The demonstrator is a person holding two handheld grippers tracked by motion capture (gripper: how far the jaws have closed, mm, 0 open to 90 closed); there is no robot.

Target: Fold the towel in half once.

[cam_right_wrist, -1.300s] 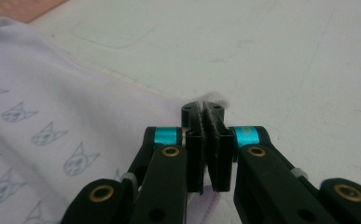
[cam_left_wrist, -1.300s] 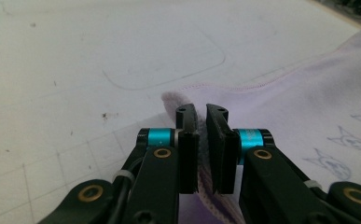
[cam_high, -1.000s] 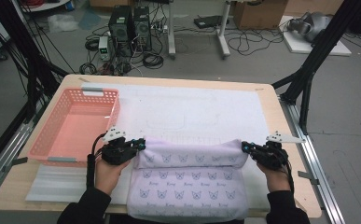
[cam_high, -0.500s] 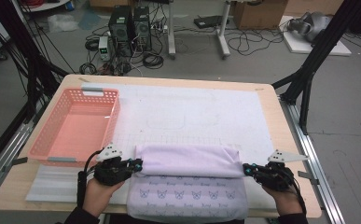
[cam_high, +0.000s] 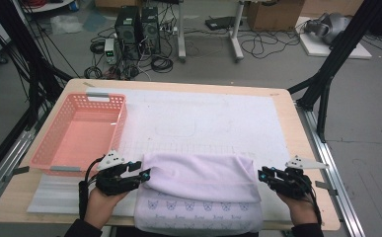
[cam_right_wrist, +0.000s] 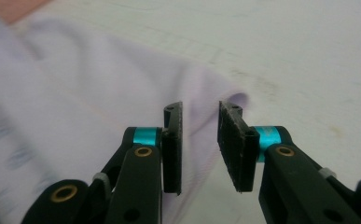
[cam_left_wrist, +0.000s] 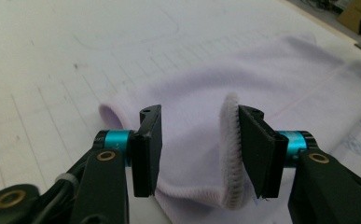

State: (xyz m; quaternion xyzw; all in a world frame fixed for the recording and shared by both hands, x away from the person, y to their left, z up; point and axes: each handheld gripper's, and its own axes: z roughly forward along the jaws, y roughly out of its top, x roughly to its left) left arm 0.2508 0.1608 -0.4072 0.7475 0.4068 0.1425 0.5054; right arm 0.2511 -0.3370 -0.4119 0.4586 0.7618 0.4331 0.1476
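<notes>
towel's [cam_high: 198, 190] near edge cut off by frame, printed motifs perhaps cats

Mat [cam_high: 203, 118] beyond towel [cam_high: 201, 180] free; basket [cam_high: 80, 131] blocks far left

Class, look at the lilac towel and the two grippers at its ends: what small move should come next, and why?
Probably draw both grippers back off the towel. The left gripper has its jaws open, a hemmed edge resting against one jaw; the right gripper is open at the other end. The fold lies flat on the table mat, so nothing needs holding.

Overhead camera, two close towel [cam_high: 198, 180]-level views.
</notes>
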